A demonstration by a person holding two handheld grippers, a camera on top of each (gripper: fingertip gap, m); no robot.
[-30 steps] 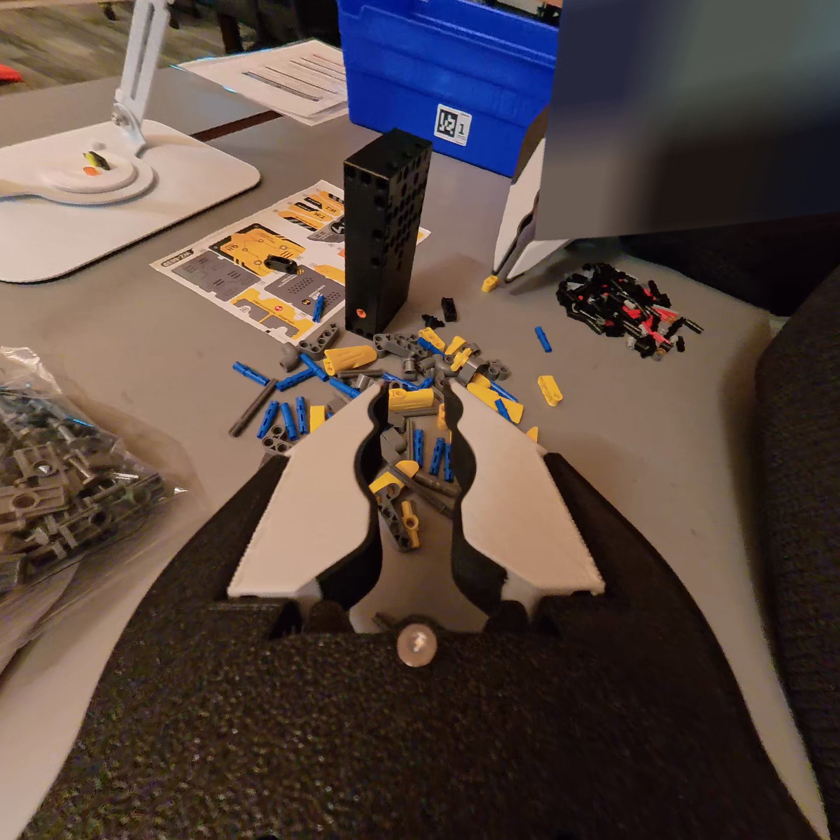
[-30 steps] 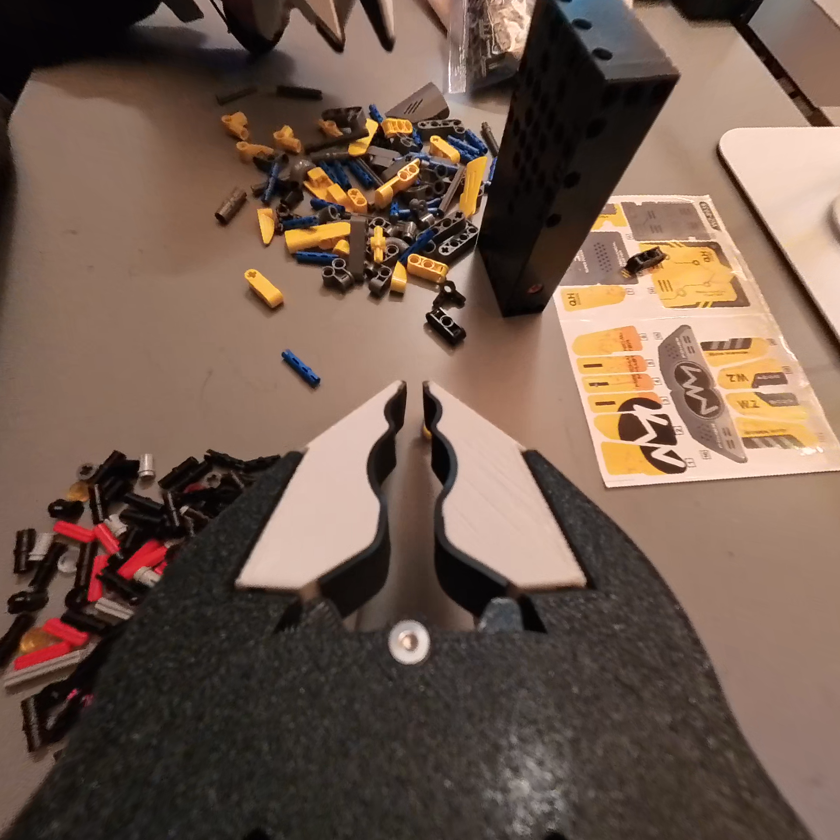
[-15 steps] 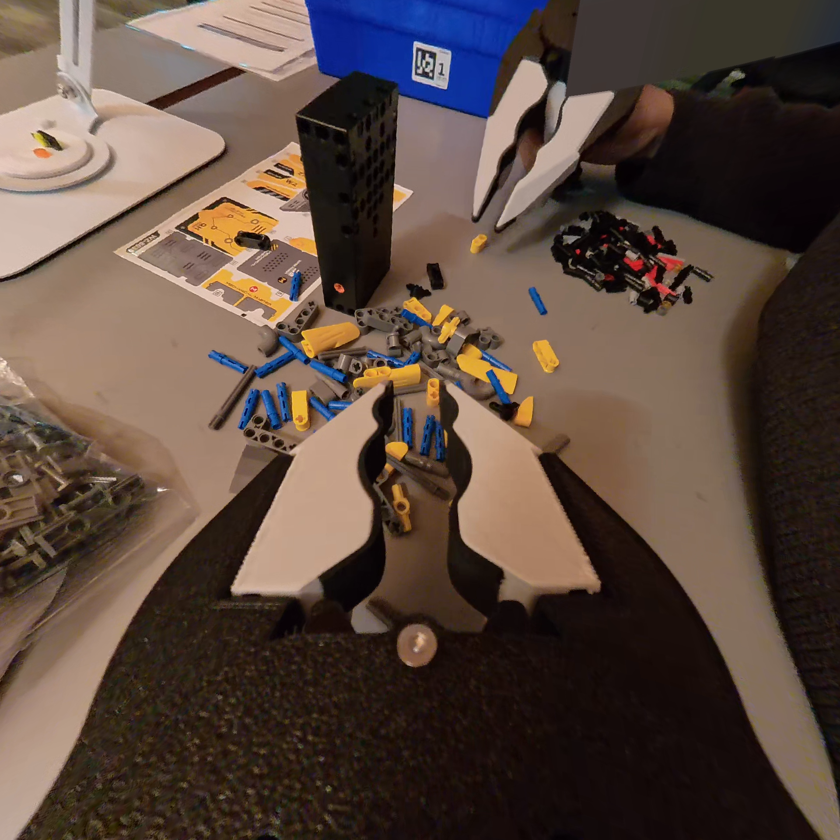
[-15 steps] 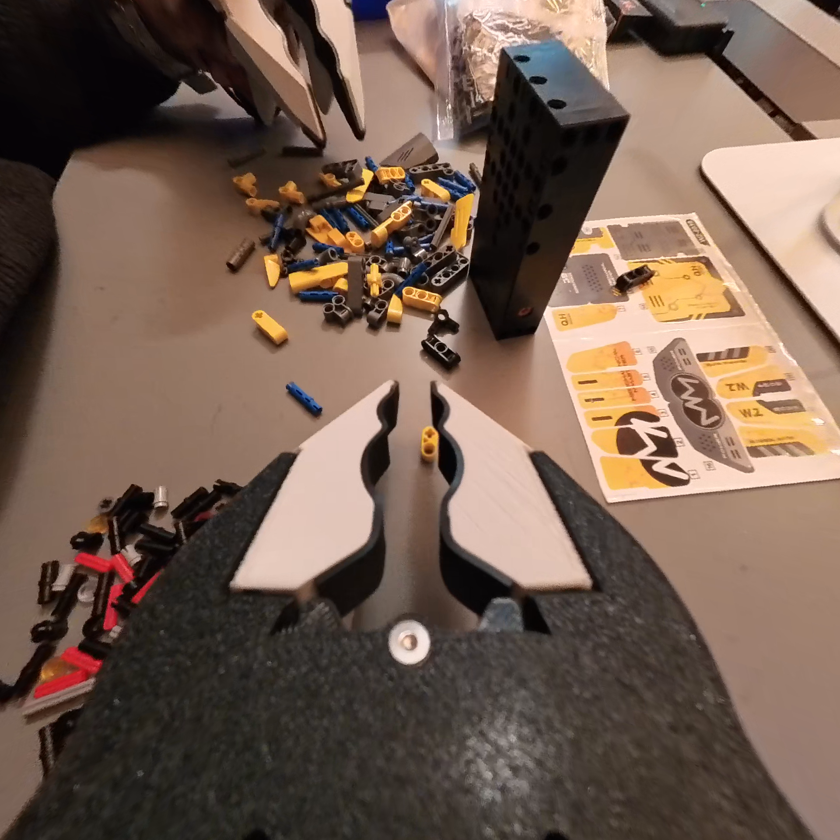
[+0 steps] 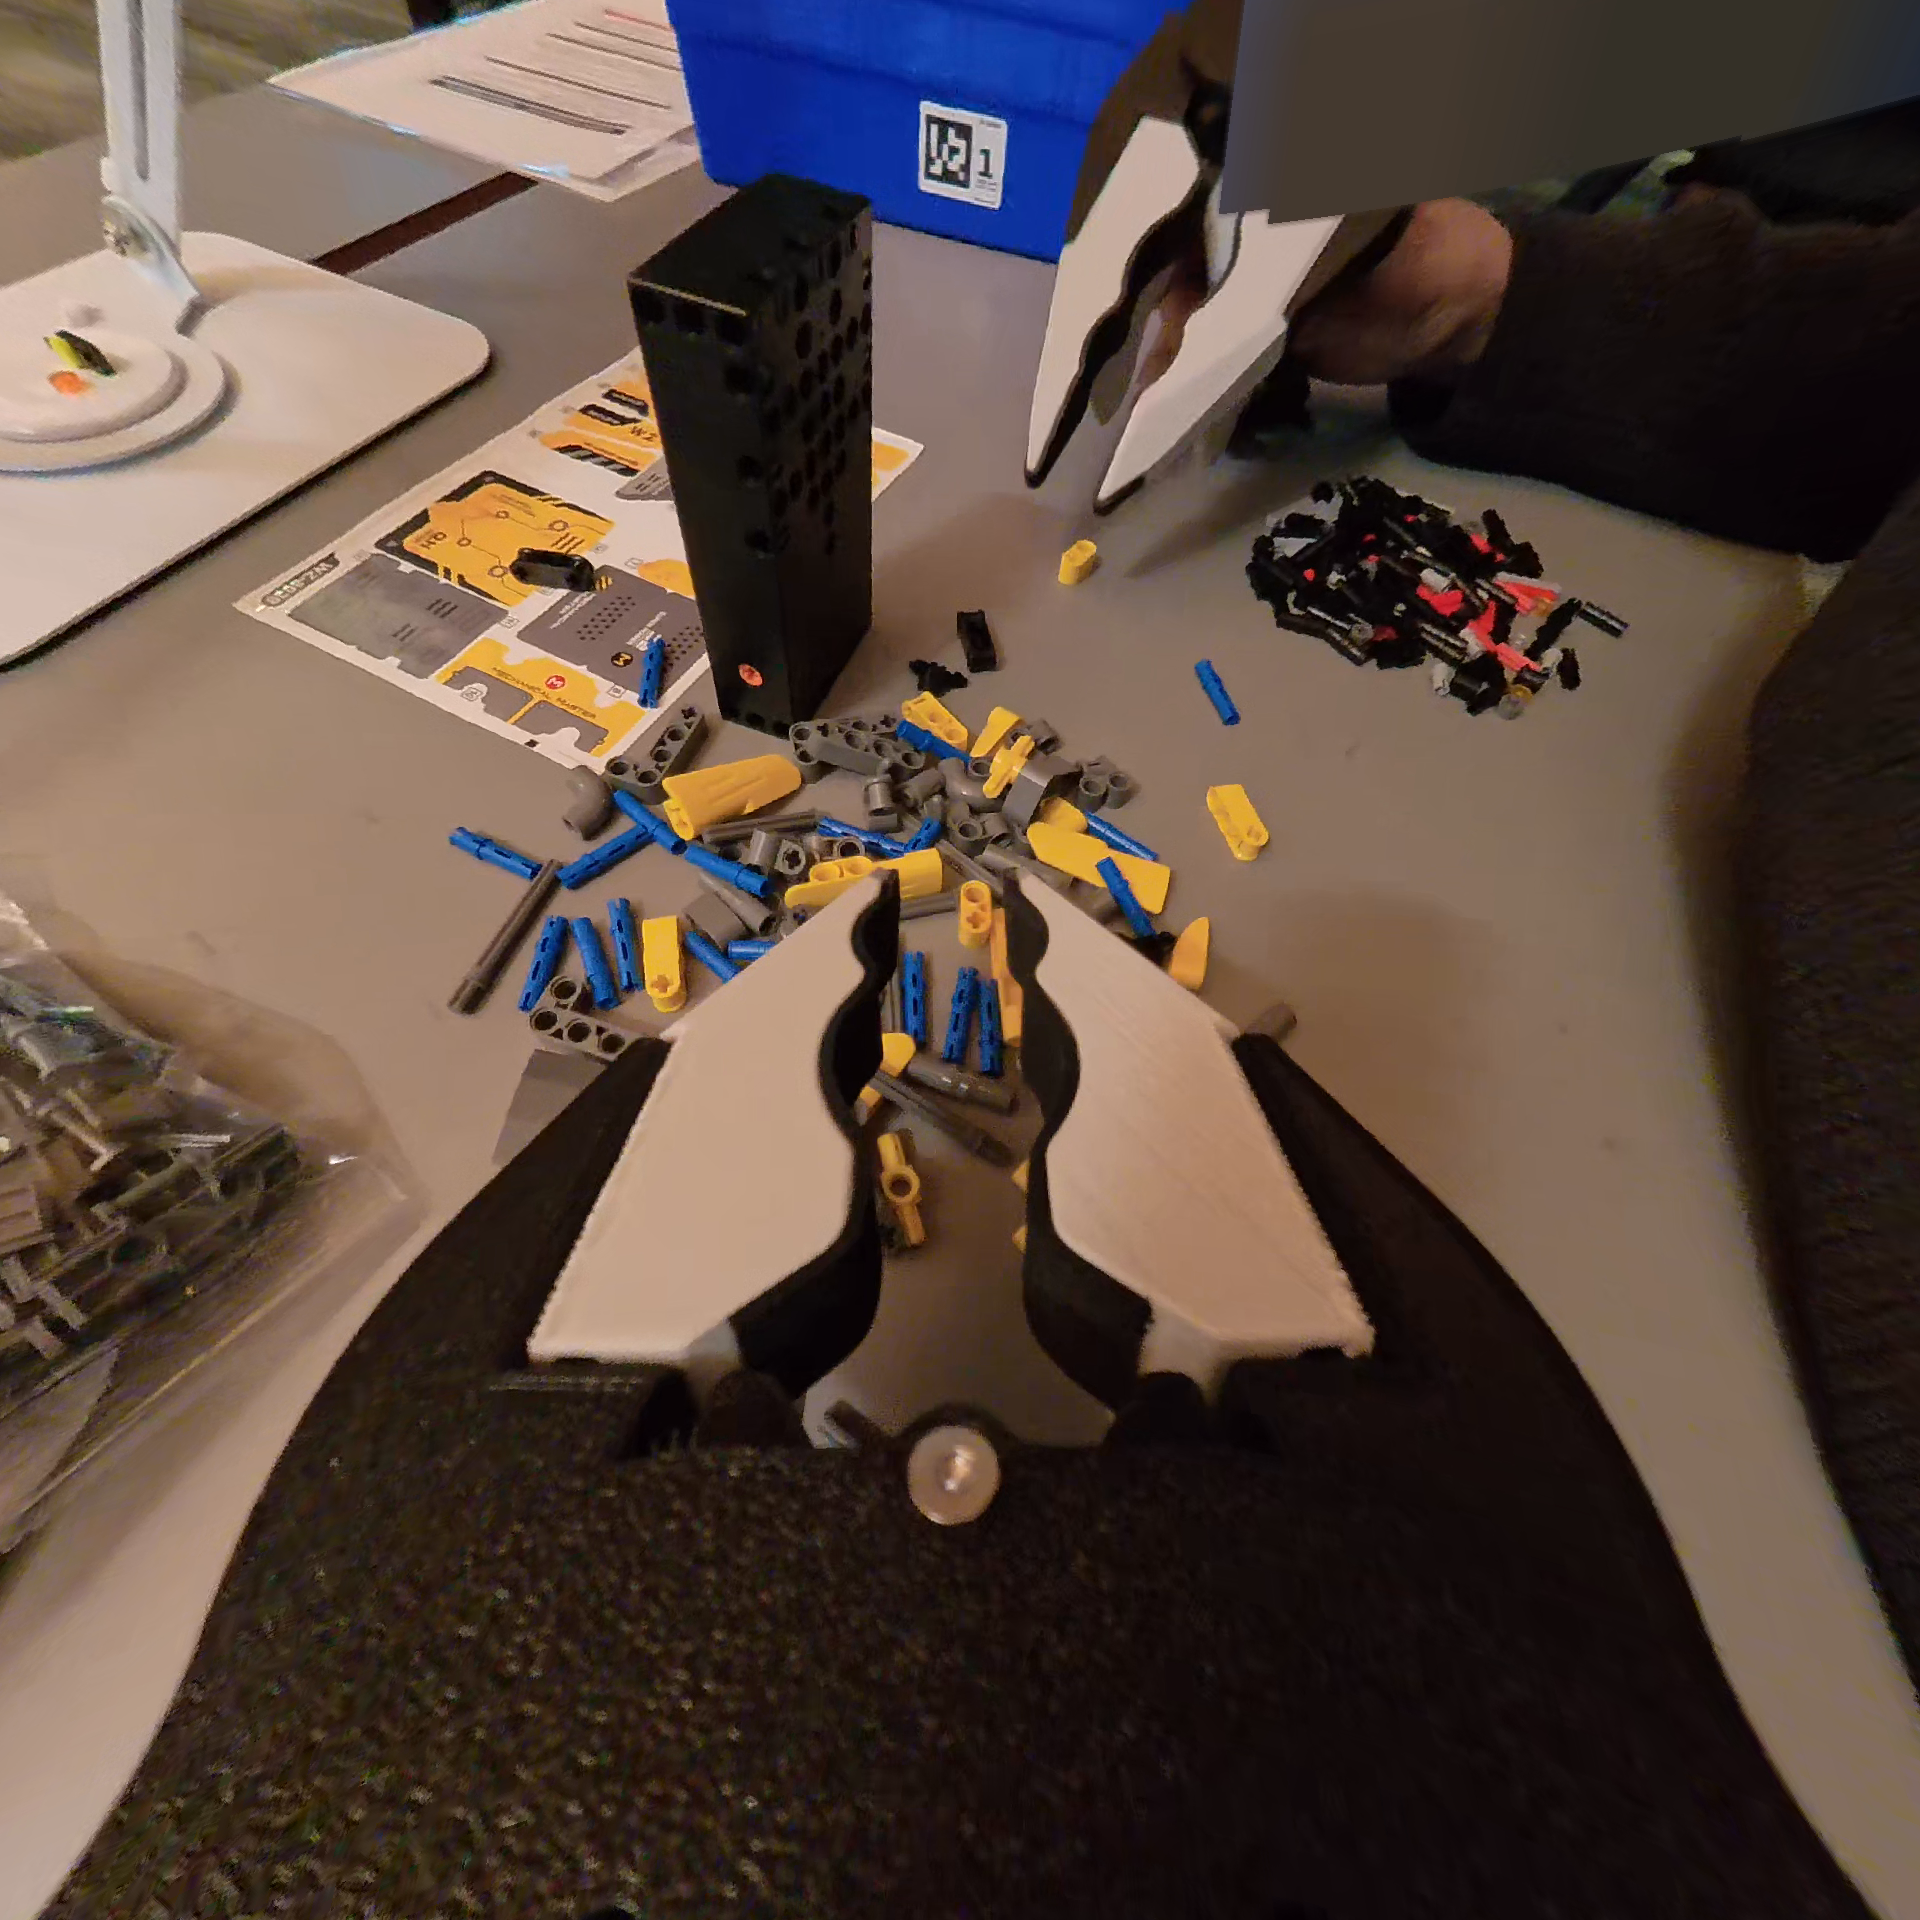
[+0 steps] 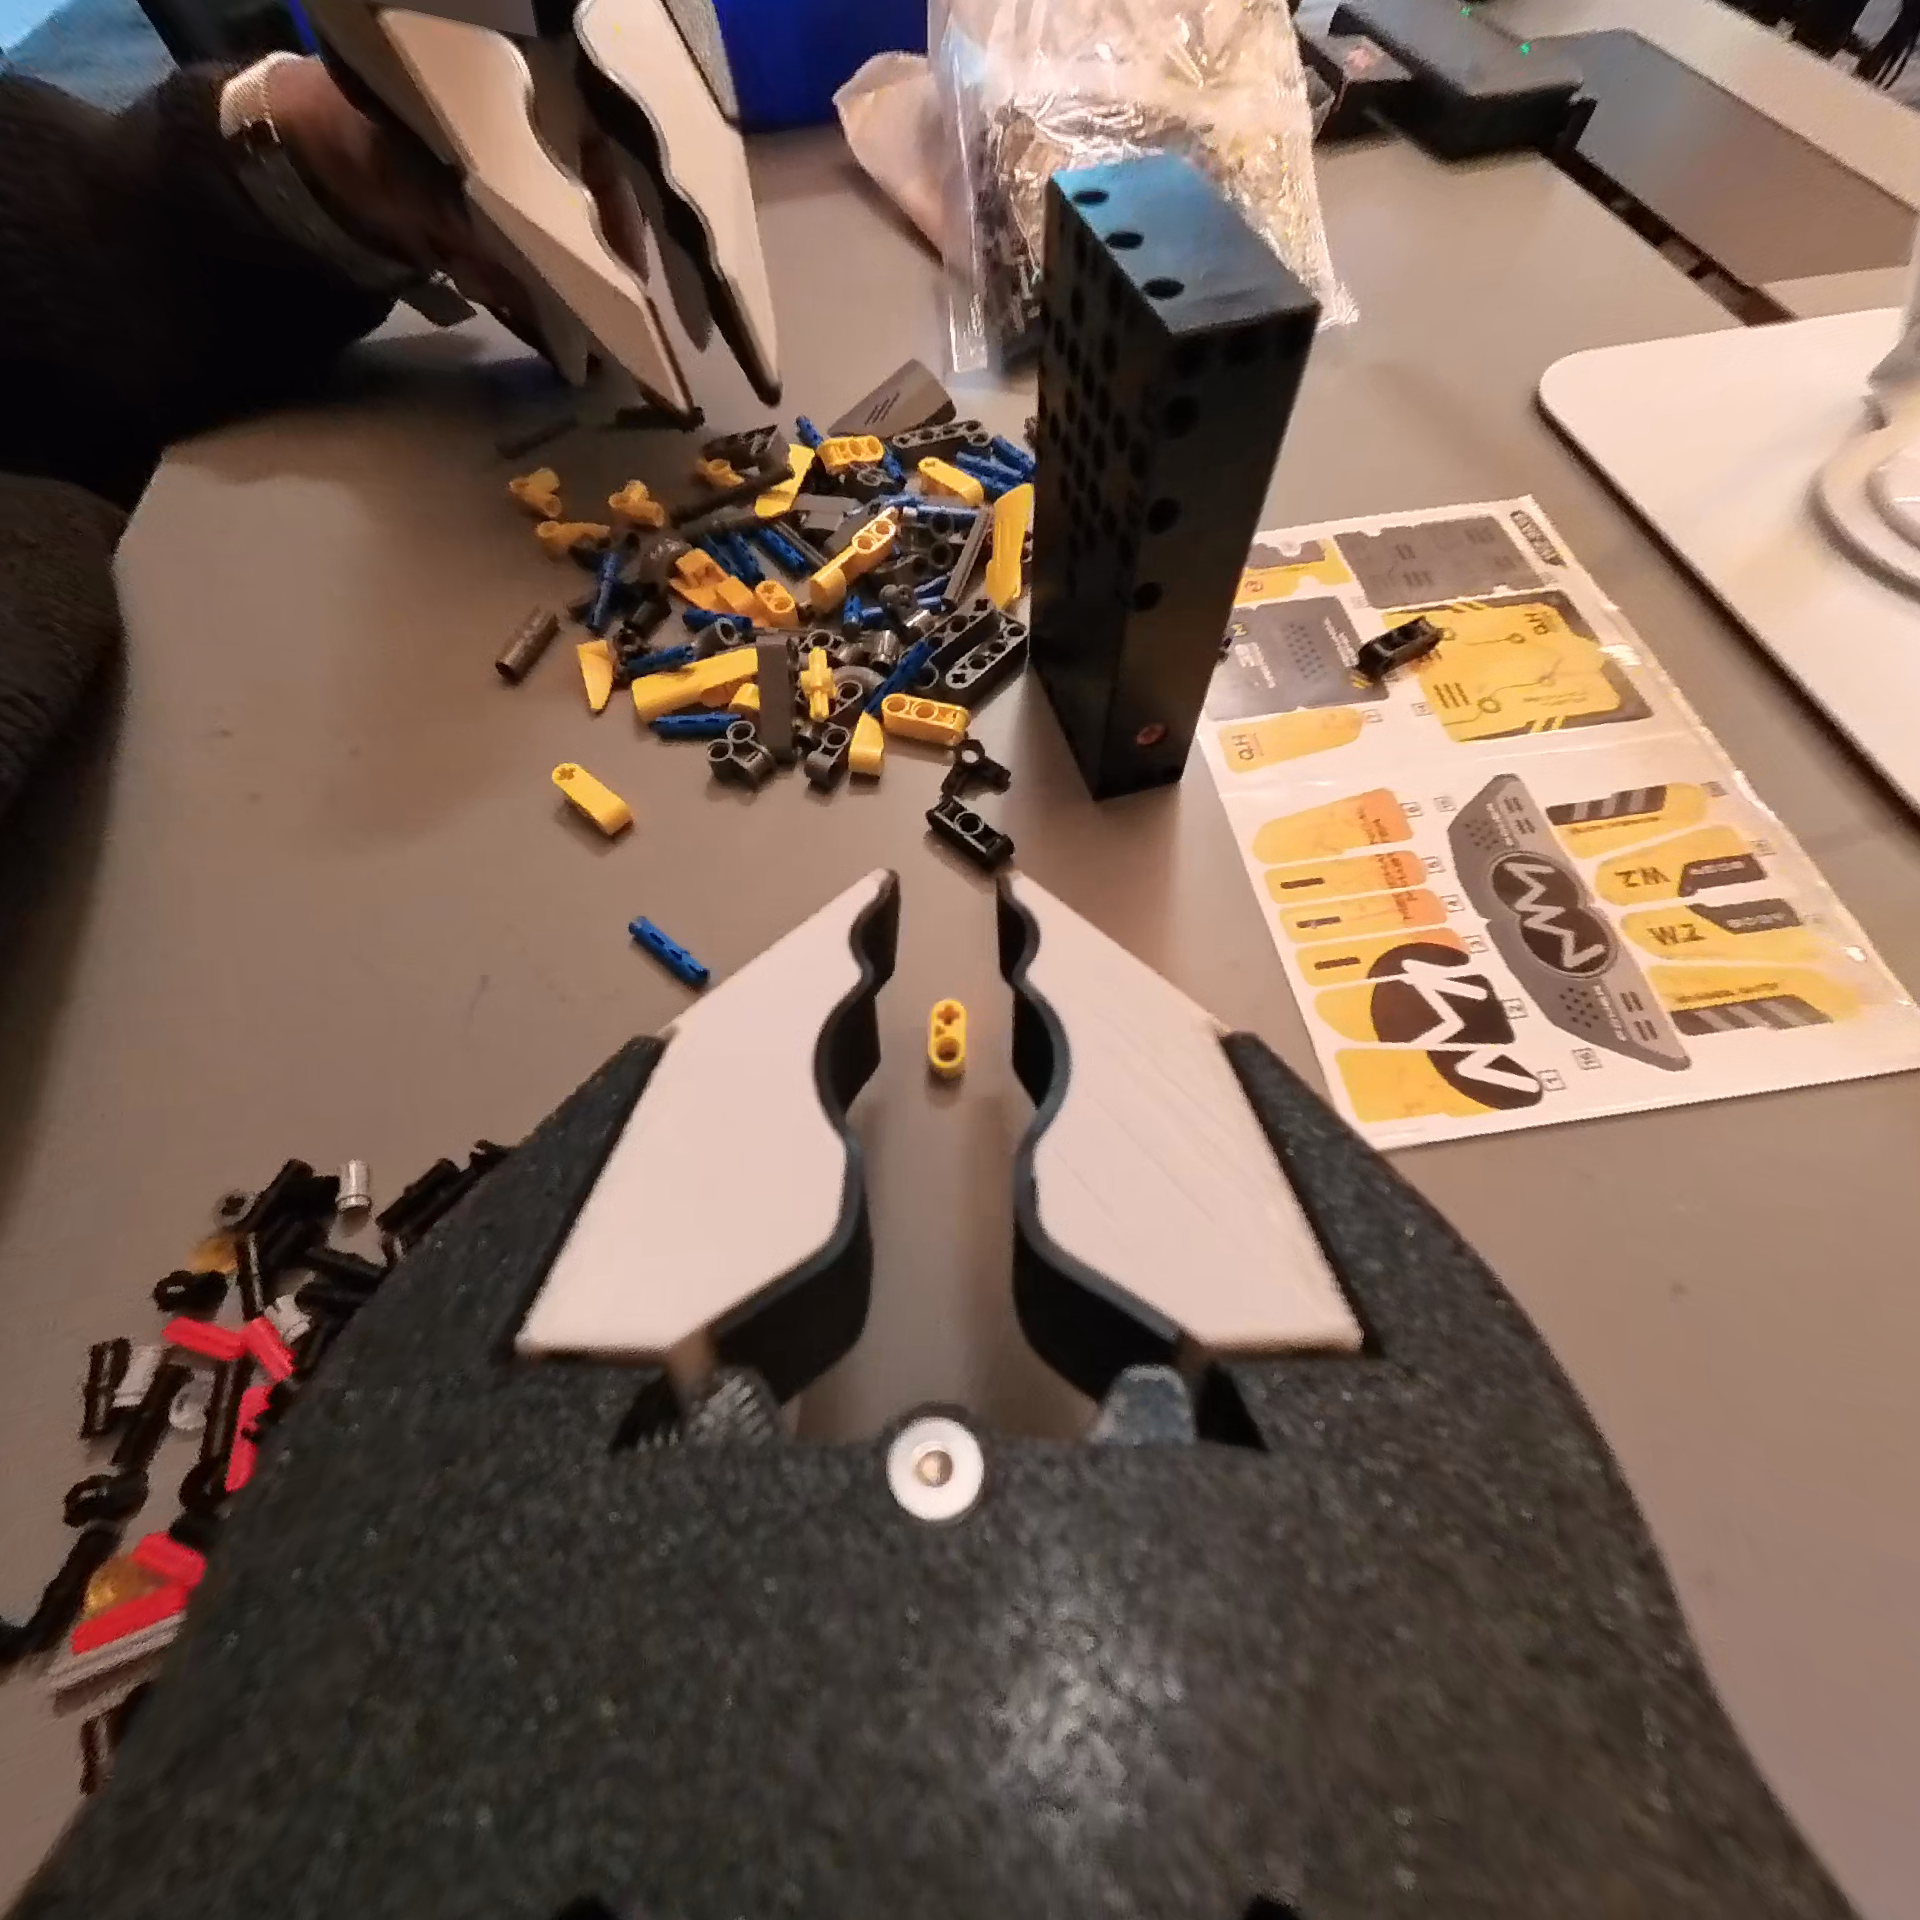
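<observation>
My left gripper [image 5: 951, 891] is open and empty, just above the near side of a loose pile of yellow, blue and grey building pieces [image 5: 727, 792]. My right gripper [image 6: 945, 885] is open and empty. A small yellow two-hole piece [image 6: 947, 1036] lies on the grey table between its fingers, touching neither. That piece [image 5: 1076, 561] also shows in the left wrist view, just below the right gripper [image 5: 1081, 494]. The left gripper [image 6: 724, 400] shows in the right wrist view at the pile's [image 6: 831, 582] far edge.
A tall black perforated block [image 5: 769, 468] [image 6: 1143, 520] stands upright beside the pile, next to a sticker sheet [image 5: 447, 613] [image 6: 1507, 883]. A pile of black and red pins [image 5: 1423, 592] [image 6: 208, 1403], a bag of grey parts [image 5: 104, 1143], a blue bin [image 5: 862, 114] and a white stand base [image 5: 260, 364] surround them. One gripper's finger ends stand about 15 centimetres off the other's. To the tall black perforated block [image 6: 1143, 520]: right tips about 7 centimetres, left tips about 12 centimetres.
My right gripper has opened, let go of the small yellow piece on the table and drawn back. My left gripper has lifted and backed off a little, still open.
</observation>
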